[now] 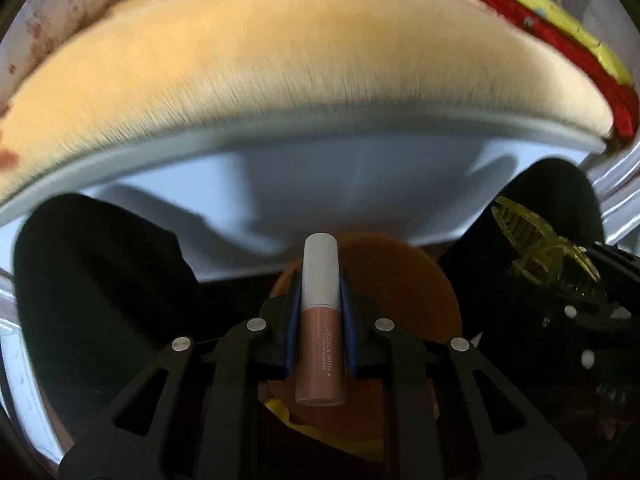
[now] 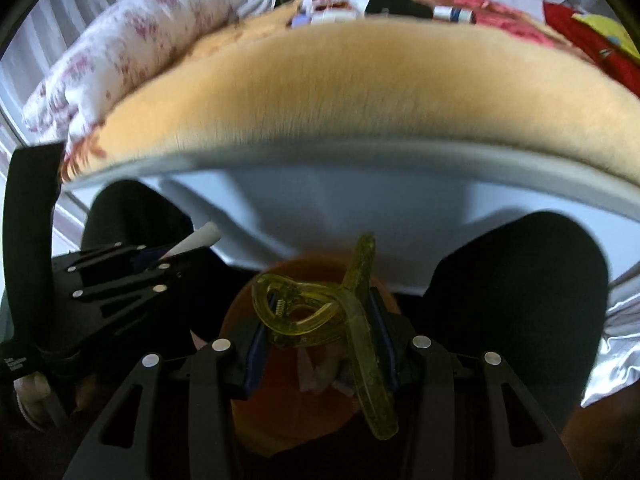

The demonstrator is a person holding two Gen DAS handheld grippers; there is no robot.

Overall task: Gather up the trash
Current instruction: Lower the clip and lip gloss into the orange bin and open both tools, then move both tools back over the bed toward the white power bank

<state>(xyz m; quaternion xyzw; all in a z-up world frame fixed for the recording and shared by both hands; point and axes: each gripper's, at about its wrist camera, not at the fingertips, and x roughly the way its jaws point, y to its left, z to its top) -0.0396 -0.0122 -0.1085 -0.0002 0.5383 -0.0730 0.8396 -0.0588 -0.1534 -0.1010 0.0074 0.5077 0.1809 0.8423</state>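
**A:** Start close in. What have the left tongs (image 1: 320, 320) got?

**B:** They are closed on a lipstick tube (image 1: 320, 320), white cap forward, blue pads pressing both sides of it near where cap meets the brown body. The right tongs (image 2: 320, 332) are closed around a yellow-green hair claw clip (image 2: 316, 316), gripped across its looped handle, with one long arm hanging back toward the camera.

**A:** And under them?

**B:** An orange bin (image 1: 400, 280) sits directly below both loads, between two dark knees. In the right wrist view some pale scraps lie inside it.

**A:** So the step looks like dropping both in?

**B:** I judge so. To do it well, keep each load centred over the orange opening before opening, lower slightly so nothing bounces off the rim, and release one side at a time, since the two tools sit just beside each other. The clip's trailing arm could snag a pad, so open wide.

**A:** Beyond the bin?

**B:** A white bed frame edge (image 2: 360, 160), then a fuzzy yellow blanket (image 1: 300, 52) on the bed, with a floral pillow (image 2: 132, 40) and more small items farther back, too blurred to name.
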